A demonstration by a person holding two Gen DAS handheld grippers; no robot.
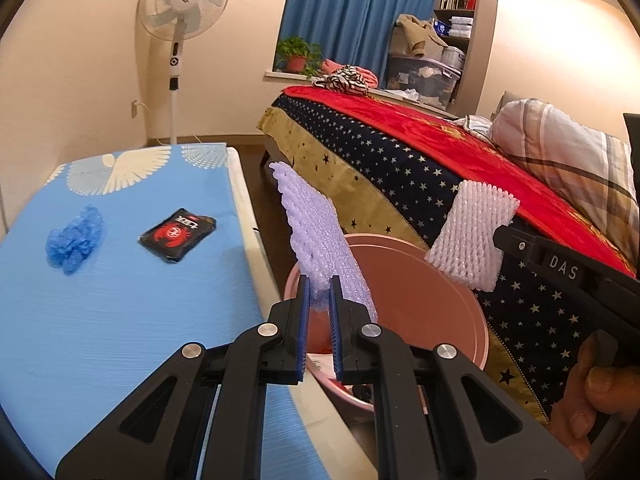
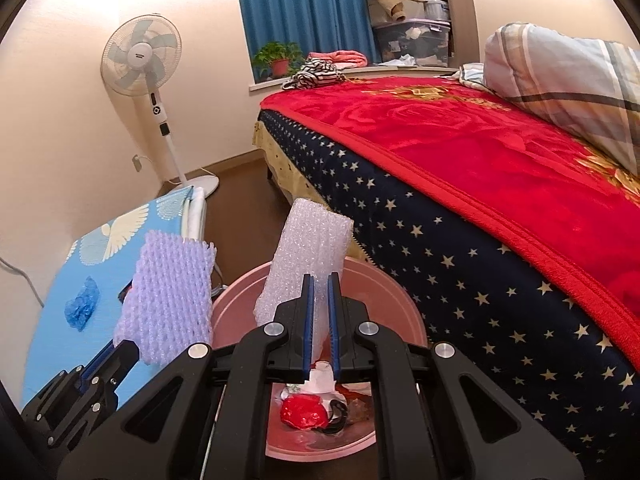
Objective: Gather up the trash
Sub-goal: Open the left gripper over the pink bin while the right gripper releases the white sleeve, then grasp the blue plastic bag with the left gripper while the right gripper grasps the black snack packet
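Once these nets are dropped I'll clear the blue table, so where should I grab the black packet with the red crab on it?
Take the black packet by its near short edge, coming from the table's open bin side. It lies flat and thin, so pinch across one edge, not the faces. The blue glove wad lies clear to its left.

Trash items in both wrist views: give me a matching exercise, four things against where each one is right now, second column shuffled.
Things:
1. purple foam net
2. white foam net
3. blue glove
4. red wad

Places:
A. lying in the pink bin
B. clamped in the right gripper
C. lying on the blue table
D. clamped in the left gripper

Pairs: 1-D, 2-B, 3-C, 4-A
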